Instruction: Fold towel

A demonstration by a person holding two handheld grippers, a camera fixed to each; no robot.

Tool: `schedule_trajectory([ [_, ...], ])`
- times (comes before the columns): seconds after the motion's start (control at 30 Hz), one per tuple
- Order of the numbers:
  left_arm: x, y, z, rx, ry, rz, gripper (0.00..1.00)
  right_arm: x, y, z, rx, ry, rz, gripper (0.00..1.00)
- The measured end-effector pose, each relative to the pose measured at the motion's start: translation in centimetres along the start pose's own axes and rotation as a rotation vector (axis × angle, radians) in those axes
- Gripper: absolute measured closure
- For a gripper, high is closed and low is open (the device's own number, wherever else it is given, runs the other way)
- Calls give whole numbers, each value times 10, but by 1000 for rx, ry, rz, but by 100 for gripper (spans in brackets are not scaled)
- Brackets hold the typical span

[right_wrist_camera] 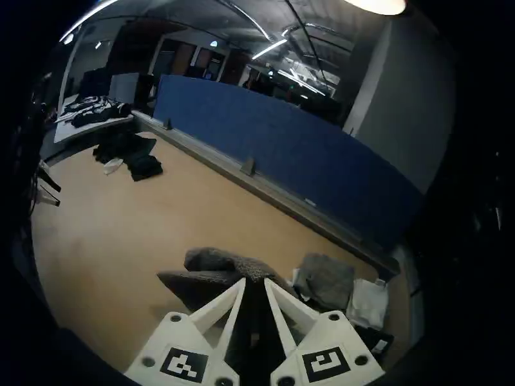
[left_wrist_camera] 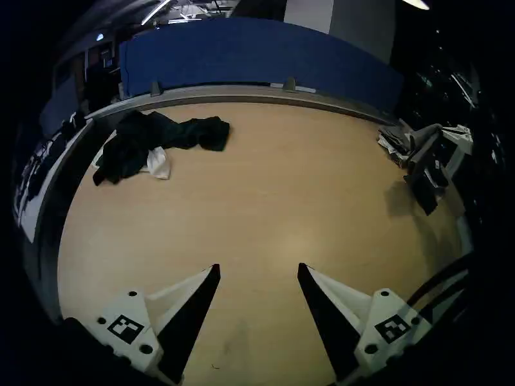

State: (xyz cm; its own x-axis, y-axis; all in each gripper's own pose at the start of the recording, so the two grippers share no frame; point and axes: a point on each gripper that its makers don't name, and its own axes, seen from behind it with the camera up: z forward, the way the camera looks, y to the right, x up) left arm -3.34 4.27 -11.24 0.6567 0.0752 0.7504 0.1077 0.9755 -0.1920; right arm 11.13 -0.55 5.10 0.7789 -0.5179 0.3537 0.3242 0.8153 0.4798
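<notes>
Presently we find the right gripper (right_wrist_camera: 254, 282) with its fingers drawn nearly together on the near edge of the grey towel (right_wrist_camera: 215, 260). We judge both fingers to be pinching it, since the cloth rises in a hump straight off the tips and casts a shadow on the table (right_wrist_camera: 116, 257). The towel is bunched, not spread. Its longer run seems to lie across the fingers, out to that gripper's left, though the folds hide its true outline. Just beside it on the right sits a stack (right_wrist_camera: 328, 280) of grey and white cloth, apparently already folded. The left gripper (left_wrist_camera: 257, 267) stands wide open over bare table and holds nothing. In the left gripper view the other gripper and its grey cloth lie well apart from it, far to its right near the table edge, while dark clothes (left_wrist_camera: 158, 138) lie far to its left by the blue divider (left_wrist_camera: 257, 58). We judge the fold not yet begun: the towel wants laying flat first. The right gripper has the towel, so the left, being farther, must travel rightward to take a second corner. Risk noted: the stack is close and could be dragged.
</notes>
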Motion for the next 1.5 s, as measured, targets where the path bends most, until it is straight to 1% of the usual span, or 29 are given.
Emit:
schedule_trajectory([
  [0.17, -1, 8, 2, 8, -6, 0, 11, -10, 31, 5, -22, -11, -10, 96],
  [0.37, -4, 18, 5, 17, -19, -7, 11, -24, 59, 15, -37, -23, -19, 96],
  [0.57, -6, 24, 7, 27, -24, -9, 11, -33, 80, 26, -46, -28, -31, 96],
  [0.8, -5, 31, 7, 40, -26, -2, 11, -34, 101, 39, -54, -24, -40, 96],
  [0.9, -4, 33, 7, 44, -25, -3, 11, -39, 106, 43, -55, -30, -37, 96],
  [0.97, -3, 34, 7, 45, -25, -3, 11, -47, 107, 45, -56, -44, -31, 96],
  [1.07, -3, 36, 7, 46, -26, -1, 11, -66, 104, 43, -52, -71, -4, 96],
  [1.3, -4, 40, 10, 40, -32, 5, 11, -120, 100, 24, -78, -129, 89, 96],
  [1.4, -2, 42, 11, 37, -35, 14, 11, -138, 100, 16, -96, -150, 119, 96],
  [1.5, 0, 45, 11, 33, -36, 24, 11, -150, 98, 10, -105, -163, 140, 96],
])
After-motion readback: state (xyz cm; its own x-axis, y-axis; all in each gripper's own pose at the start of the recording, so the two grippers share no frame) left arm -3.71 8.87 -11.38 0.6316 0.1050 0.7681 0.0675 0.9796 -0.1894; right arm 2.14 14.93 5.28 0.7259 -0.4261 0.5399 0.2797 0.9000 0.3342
